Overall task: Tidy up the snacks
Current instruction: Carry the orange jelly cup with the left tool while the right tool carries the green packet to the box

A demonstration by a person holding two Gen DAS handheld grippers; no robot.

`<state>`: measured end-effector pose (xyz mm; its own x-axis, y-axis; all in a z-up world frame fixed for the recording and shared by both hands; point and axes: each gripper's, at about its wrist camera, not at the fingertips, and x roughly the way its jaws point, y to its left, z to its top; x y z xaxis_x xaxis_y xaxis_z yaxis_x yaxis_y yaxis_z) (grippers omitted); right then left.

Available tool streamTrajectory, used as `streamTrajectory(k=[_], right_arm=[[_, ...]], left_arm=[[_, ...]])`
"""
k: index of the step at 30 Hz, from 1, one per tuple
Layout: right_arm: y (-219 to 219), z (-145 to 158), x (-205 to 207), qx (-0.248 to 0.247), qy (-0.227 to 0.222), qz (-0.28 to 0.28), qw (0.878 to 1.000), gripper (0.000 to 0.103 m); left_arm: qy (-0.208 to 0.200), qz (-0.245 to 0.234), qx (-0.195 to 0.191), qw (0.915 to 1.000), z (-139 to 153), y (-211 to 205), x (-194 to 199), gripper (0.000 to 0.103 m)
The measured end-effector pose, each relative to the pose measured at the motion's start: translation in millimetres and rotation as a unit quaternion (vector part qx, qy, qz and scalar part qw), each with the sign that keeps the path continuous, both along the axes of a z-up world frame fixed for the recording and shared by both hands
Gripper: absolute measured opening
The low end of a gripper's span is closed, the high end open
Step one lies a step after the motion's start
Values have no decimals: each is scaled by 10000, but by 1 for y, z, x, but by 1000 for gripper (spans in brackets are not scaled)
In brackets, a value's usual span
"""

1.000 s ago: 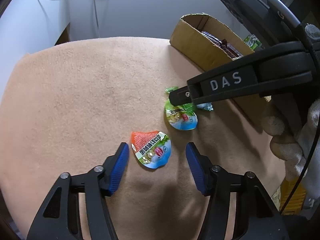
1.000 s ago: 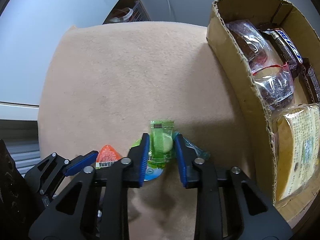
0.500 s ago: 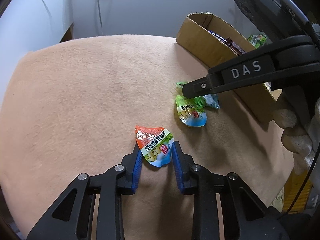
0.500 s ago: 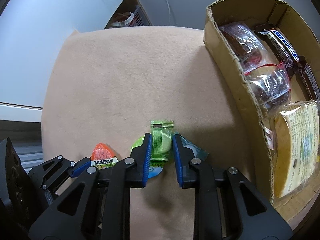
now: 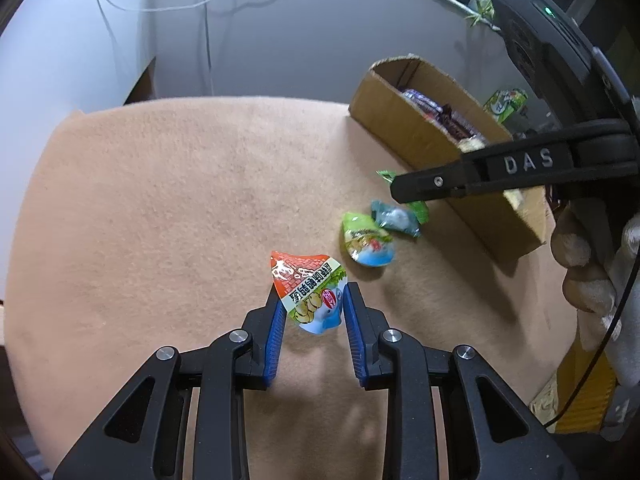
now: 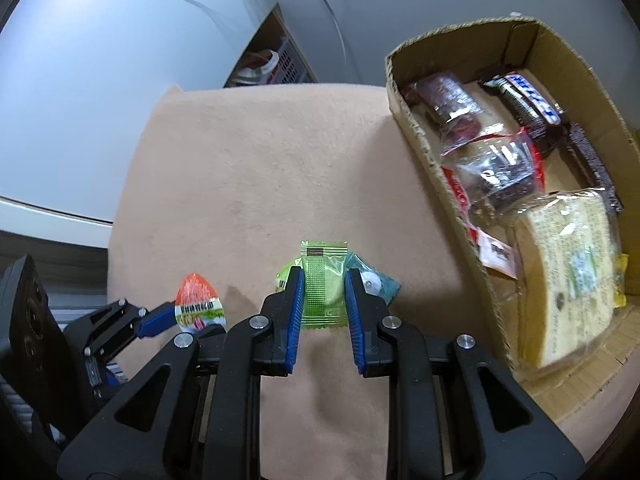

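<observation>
My left gripper (image 5: 311, 300) is shut on an orange-topped snack packet (image 5: 308, 286) and holds it lifted above the tan cloth (image 5: 160, 208); the packet also shows in the right wrist view (image 6: 198, 306). My right gripper (image 6: 322, 284) is shut on a green wrapped snack (image 6: 323, 284), raised off the cloth. A green-and-blue packet (image 5: 366, 240) and a teal candy (image 5: 394, 218) lie on the cloth beneath the right gripper. The cardboard box (image 6: 432, 152) with several snacks stands at the right.
The box holds chocolate bars (image 6: 528, 100), clear-wrapped dark snacks (image 6: 496, 168) and a wrapped bread slab (image 6: 568, 272). A wall with cables lies behind the table. The cloth's left edge drops off to the floor.
My left gripper closed on the orange packet and lifted it. My right gripper tightened on the green snack and rose with it, pulling back from the table.
</observation>
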<state>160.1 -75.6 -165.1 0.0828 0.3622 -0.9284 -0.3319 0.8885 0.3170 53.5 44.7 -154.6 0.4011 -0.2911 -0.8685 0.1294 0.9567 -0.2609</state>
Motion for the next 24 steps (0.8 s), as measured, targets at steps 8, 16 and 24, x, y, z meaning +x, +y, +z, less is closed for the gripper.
streamTrajectory(k=[8, 16, 24], right_arm=[[-25, 31, -5, 164, -249, -95, 9995, 22], [-66, 57, -7, 125, -551, -336, 9978, 22], [-112, 69, 2, 81, -674, -728, 9950, 22]], left_arm=[[-267, -114, -62, 9996, 29, -8, 10, 27], [-513, -375, -59, 9980, 51, -28, 32, 27], [-664, -677, -36, 9955, 63, -56, 59, 27]])
